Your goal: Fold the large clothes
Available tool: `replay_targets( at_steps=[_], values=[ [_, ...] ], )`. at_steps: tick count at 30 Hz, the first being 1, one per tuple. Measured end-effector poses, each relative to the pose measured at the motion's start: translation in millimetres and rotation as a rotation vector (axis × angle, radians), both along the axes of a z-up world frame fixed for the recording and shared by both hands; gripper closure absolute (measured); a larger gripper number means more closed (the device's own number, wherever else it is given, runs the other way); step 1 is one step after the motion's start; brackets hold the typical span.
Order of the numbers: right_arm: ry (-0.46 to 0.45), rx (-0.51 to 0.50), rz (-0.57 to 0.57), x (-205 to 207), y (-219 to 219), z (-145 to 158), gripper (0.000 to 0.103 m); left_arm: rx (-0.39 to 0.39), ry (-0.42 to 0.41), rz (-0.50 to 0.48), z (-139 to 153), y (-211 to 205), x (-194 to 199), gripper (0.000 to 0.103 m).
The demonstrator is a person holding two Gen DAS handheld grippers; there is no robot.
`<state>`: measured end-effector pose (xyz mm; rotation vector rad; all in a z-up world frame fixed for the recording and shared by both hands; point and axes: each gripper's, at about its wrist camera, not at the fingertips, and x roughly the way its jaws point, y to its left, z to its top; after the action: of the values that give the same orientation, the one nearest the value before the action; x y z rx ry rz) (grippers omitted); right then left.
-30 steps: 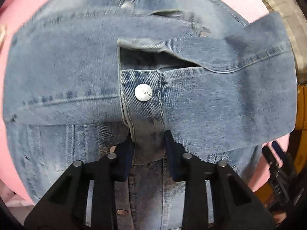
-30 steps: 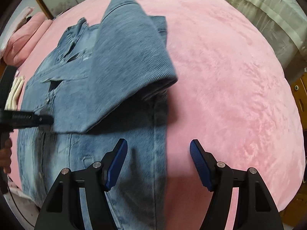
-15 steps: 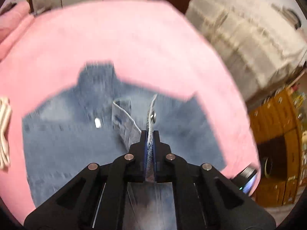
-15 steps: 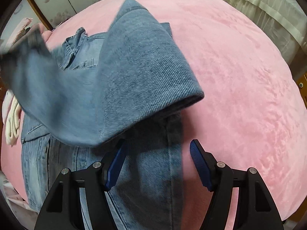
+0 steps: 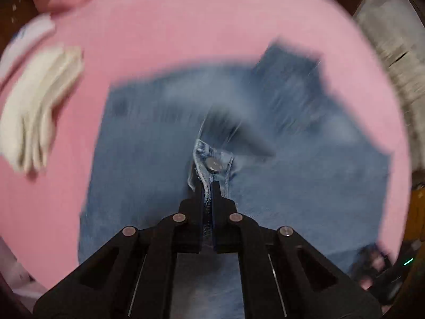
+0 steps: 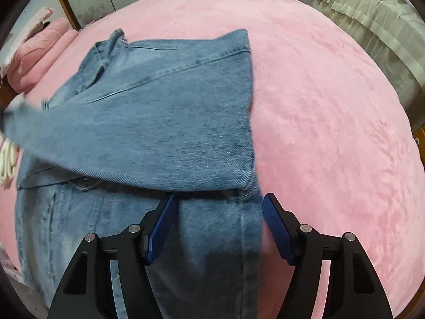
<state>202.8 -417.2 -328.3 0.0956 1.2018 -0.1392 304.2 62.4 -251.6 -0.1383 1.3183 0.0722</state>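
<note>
The denim jacket (image 6: 148, 138) lies spread on the pink bed (image 6: 318, 106). The left claw (image 5: 208, 186) is clamped tight on the sleeve cuff (image 5: 212, 159) beside its metal button (image 5: 214, 164), while the right claw (image 6: 219, 212) hangs wide over the jacket's side edge, holding nothing.

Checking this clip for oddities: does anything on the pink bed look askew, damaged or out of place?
Nothing looks damaged. The denim jacket lies on the pink cover, its sleeve cuff pinched in the left tongs and drawn across the body mid-fold. A cream cloth sits beside it, blurred.
</note>
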Motion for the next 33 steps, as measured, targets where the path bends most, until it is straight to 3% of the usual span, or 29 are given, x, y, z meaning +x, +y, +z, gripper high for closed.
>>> replay_targets(
  at_steps=[3, 6, 8, 11, 15, 17, 19, 20, 23, 26, 29, 33],
  values=[
    [-0.007, 0.012, -0.034, 2.8, -12.4, -3.9, 0.035, 0.06, 0.059, -0.051, -37.4, -10.6, -11.1, 0.1],
    [-0.024, 0.037, -0.08, 6.7, -29.3, -3.5, 0.035, 0.117, 0.043, -0.076, -42.9, -22.6, -13.7, 0.1],
    [-0.043, 0.035, -0.151, 6.6, -46.8, -1.4, 0.035, 0.114, 0.052, -0.072, -45.3, -24.8, -9.3, 0.1],
    [-0.043, 0.17, -0.234, 3.2, -67.3, -6.6, 0.035, 0.085, 0.042, -0.058, -42.4, -21.7, 2.9, 0.1],
    [-0.076, 0.227, -0.305, -6.6, -73.2, -6.5, 0.035, 0.04, -0.036, -0.051, -19.7, -7.7, -3.4, 0.1],
    [-0.069, 0.234, -0.335, -15.8, -73.2, -8.3, 0.036, 0.037, -0.02, -0.068, -15.8, 1.7, -3.7, 0.099],
    [-0.048, 0.193, -0.339, -20.6, -68.1, -4.3, 0.044, 0.06, 0.004, -0.042, -14.4, 14.8, -4.0, 0.097],
    [-0.044, 0.195, -0.326, -23.6, -64.9, -0.1, 0.058, 0.127, 0.014, 0.0, -11.5, 20.3, -1.5, 0.097],
    [-0.028, 0.207, -0.305, -36.2, -58.0, 13.2, 0.076, 0.195, 0.013, 0.095, 0.9, 39.0, -2.5, 0.097],
    [-0.028, 0.226, -0.251, -37.9, -38.6, 28.1, 0.092, 0.127, 0.009, 0.149, 11.4, 47.8, -12.5, 0.097],
    [-0.002, 0.283, -0.178, -27.7, -6.9, 32.2, 0.102, 0.009, 0.001, 0.122, 18.7, 31.7, -30.8, 0.097],
    [0.037, 0.432, -0.024, -6.4, 58.6, 20.7, 0.102, -0.171, 0.042, 0.031, 5.0, -12.2, -46.5, 0.097]
  ],
)
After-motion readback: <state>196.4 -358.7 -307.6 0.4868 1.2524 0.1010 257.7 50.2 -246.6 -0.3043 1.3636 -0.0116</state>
